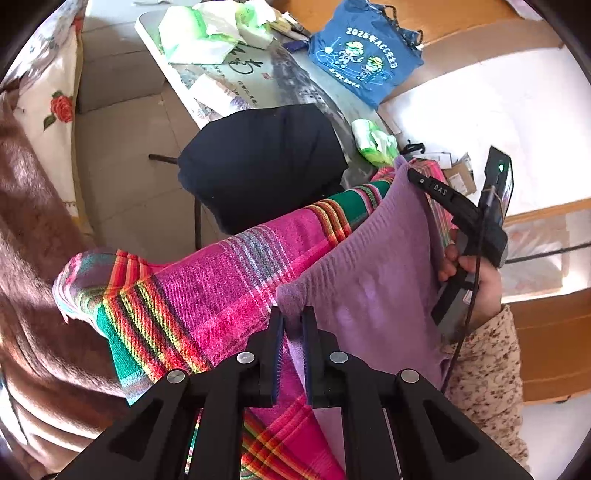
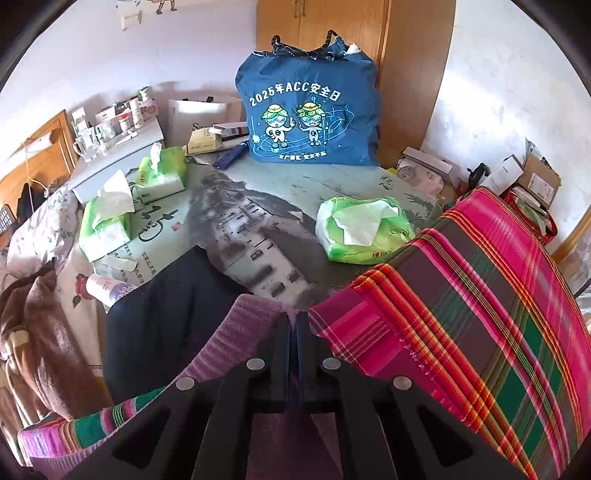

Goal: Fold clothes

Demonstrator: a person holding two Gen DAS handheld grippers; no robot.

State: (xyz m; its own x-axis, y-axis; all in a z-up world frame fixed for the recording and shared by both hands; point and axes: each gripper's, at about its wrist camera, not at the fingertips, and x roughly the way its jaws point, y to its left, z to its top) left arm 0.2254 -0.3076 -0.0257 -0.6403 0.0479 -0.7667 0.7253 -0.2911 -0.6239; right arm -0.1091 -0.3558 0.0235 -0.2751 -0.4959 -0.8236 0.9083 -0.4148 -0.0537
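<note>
A purple ribbed garment [image 1: 369, 266] hangs stretched between both grippers above the table. My left gripper [image 1: 291, 325] is shut on its near edge, with purple cloth showing between the pads. The right gripper [image 1: 412, 173], held by a hand [image 1: 476, 280] in a flowered sleeve, pinches the far corner. In the right wrist view my right gripper [image 2: 293, 323] is shut on the purple garment [image 2: 240, 332]. A pink, green and orange plaid cloth [image 1: 207, 295] lies bunched behind and under it, and rises to the right as the plaid cloth [image 2: 461, 314].
A dark navy garment [image 2: 166, 325] lies folded on the printed table [image 2: 258, 229]. A blue drawstring bag [image 2: 306, 103] stands at the back. Green tissue packs [image 2: 362, 229] sit around the table. A brown blanket [image 1: 37, 277] lies left. A wooden wardrobe [image 2: 321, 22] stands behind.
</note>
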